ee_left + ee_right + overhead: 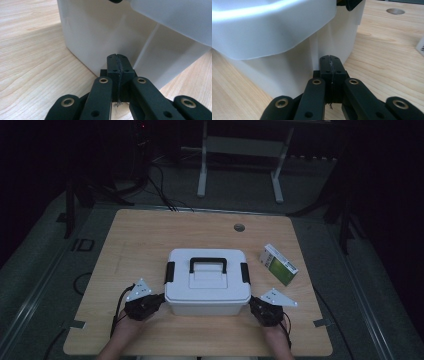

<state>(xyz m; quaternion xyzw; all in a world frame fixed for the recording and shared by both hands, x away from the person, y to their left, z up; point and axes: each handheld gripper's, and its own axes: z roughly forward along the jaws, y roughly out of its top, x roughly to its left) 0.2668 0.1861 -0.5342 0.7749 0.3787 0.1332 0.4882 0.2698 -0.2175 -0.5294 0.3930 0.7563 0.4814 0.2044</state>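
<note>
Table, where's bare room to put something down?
Free: the far strip between the box and the hole, and the table's left side. Crowded: the near edge by both grippers, and right by the carton.

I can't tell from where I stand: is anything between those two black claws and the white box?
Nothing visible. The left gripper and right gripper, both shut, sit right at the near corners of the white storage box. The green-and-white carton lies apart, off to the box's right.
</note>
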